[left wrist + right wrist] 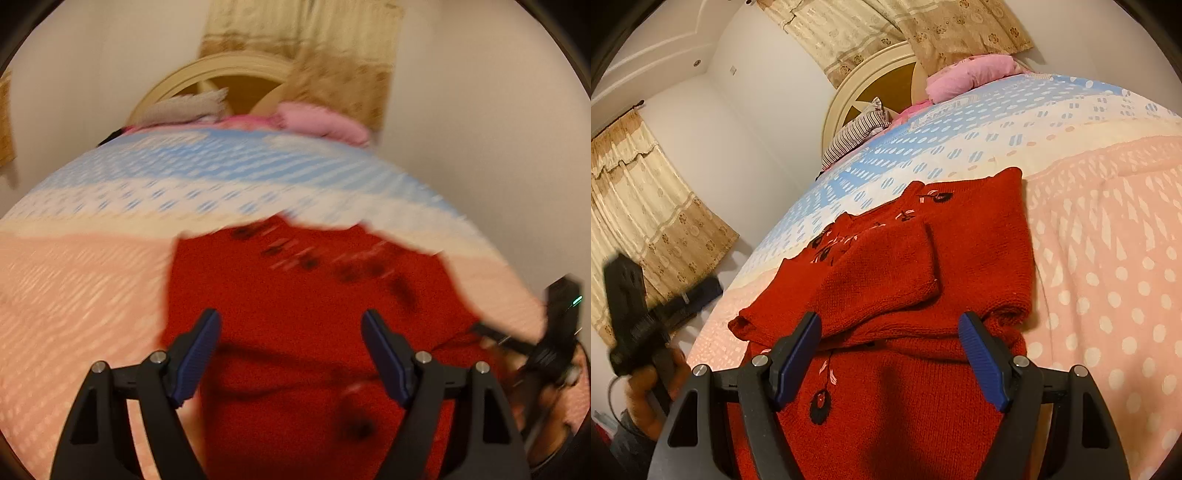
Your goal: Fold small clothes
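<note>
A small red knit sweater (916, 280) with black and pink flower embroidery lies partly folded on the bed; a sleeve is laid across its body. It also shows, blurred, in the left wrist view (295, 295). My right gripper (890, 328) is open and empty, just above the sweater's near part. My left gripper (291, 325) is open and empty, above the sweater. The right gripper appears at the right edge of the left wrist view (554, 332); the left gripper appears at the left of the right wrist view (635, 317), held in a hand.
The bed (1108, 258) has a pink, cream and blue dotted cover. Pink pillows (971, 74) and a striped pillow (857, 133) lie by the round headboard (871, 74). Beige curtains (646, 221) hang on the walls. The bed's edge runs along the left in the right wrist view.
</note>
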Demonstrator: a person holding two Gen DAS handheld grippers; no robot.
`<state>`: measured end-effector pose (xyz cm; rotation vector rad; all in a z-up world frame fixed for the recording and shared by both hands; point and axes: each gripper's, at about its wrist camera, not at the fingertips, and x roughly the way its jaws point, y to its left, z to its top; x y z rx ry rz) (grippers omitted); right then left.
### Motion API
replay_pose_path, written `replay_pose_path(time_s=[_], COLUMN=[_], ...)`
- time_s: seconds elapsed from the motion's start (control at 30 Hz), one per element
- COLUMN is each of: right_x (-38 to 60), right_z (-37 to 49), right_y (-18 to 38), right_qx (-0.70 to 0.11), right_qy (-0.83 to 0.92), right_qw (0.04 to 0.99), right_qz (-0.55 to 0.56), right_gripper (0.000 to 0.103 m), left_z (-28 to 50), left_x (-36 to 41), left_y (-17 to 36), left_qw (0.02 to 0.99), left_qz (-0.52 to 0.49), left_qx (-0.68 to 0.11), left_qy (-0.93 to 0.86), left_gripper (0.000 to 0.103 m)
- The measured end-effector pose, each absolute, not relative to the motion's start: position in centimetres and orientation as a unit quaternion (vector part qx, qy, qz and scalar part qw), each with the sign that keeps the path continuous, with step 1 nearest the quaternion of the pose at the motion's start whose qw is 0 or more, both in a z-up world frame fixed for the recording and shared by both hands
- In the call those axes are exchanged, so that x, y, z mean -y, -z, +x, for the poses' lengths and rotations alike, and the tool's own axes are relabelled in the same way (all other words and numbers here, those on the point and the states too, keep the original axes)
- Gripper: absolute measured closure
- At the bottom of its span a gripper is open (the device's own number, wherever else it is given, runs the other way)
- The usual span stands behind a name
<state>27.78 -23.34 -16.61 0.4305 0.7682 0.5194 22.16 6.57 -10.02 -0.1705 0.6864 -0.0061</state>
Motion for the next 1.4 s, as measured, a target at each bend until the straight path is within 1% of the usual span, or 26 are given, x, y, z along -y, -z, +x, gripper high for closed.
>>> replay_pose_path(time_s=[0.17,0.27,0.33,0.4,0.53,0.63,0.67,0.7,0.73,0.77,0.8,0.83,0.93,1.17,1.23,1.3,1.4], right_x=[23.8,23.7,23.4,23.1,22.7,21.6,21.0,20.6,20.2,19.6,19.3,18.9,18.6,22.4,23.3,24.2,25.8], right_z=[27.3,28.7,29.8,31.0,33.0,34.7,35.2,35.5,35.7,35.5,35.3,35.0,33.8,31.9,31.9,32.2,32.4], right_y=[15.5,15.0,14.6,13.9,13.0,14.0,15.0,15.6,16.2,16.3,16.3,16.2,15.1,11.6,12.1,13.2,14.9], right_qx=[-0.358,-0.388,-0.398,-0.395,-0.398,-0.437,-0.457,-0.473,-0.484,-0.482,-0.483,-0.483,-0.460,-0.391,-0.394,-0.408,-0.422], right_qy=[-0.237,-0.239,-0.224,-0.216,-0.200,-0.199,-0.196,-0.193,-0.190,-0.185,-0.188,-0.197,-0.197,-0.153,-0.139,-0.119,-0.105], right_qw=[0.879,0.865,0.869,0.876,0.880,0.863,0.854,0.847,0.844,0.849,0.850,0.849,0.864,0.906,0.907,0.904,0.898], right_qz=[0.210,0.210,0.192,0.175,0.167,0.156,0.152,0.145,0.132,0.109,0.096,0.086,0.055,0.058,0.055,0.051,0.068], right_gripper=[0.026,0.026,0.026,0.026,0.026,0.026,0.028,0.035,0.039,0.056,0.084,0.093,0.094,0.095,0.095,0.100,0.100], left_z=[22.7,23.3,23.5,23.6,24.3,24.5,24.4,24.4,24.3,24.3,24.3,24.3,24.4,24.3,24.4,24.4,24.2], left_x=[-10.6,-12.2,-12.6,-12.4,-12.4,-12.8,-12.9,-13.0,-13.1,-13.3,-13.4,-13.4,-13.2,-13.4,-13.3,-13.3,-13.5], left_y=[13.9,15.7,15.7,15.3,16.3,16.6,16.6,16.7,16.7,16.8,16.9,16.9,16.9,17.1,17.1,17.1,17.1], left_qw=[0.919,0.907,0.906,0.910,0.903,0.898,0.898,0.897,0.897,0.895,0.894,0.893,0.894,0.892,0.892,0.892,0.892], left_qz=[-0.112,-0.156,-0.178,-0.171,-0.165,-0.174,-0.176,-0.180,-0.185,-0.190,-0.195,-0.197,-0.189,-0.188,-0.185,-0.185,-0.189], left_qx=[-0.376,-0.387,-0.381,-0.375,-0.395,-0.399,-0.400,-0.399,-0.399,-0.400,-0.401,-0.401,-0.403,-0.407,-0.408,-0.408,-0.405], left_qy=[-0.049,-0.053,-0.049,-0.052,-0.046,-0.056,-0.056,-0.054,-0.053,-0.051,-0.050,-0.048,-0.051,-0.057,-0.060,-0.062,-0.063], left_gripper=[0.022,0.022,0.022,0.022,0.021,0.015,0.015,0.015,0.014,0.013,0.013,0.013,0.011,0.009,0.008,0.008,0.008])
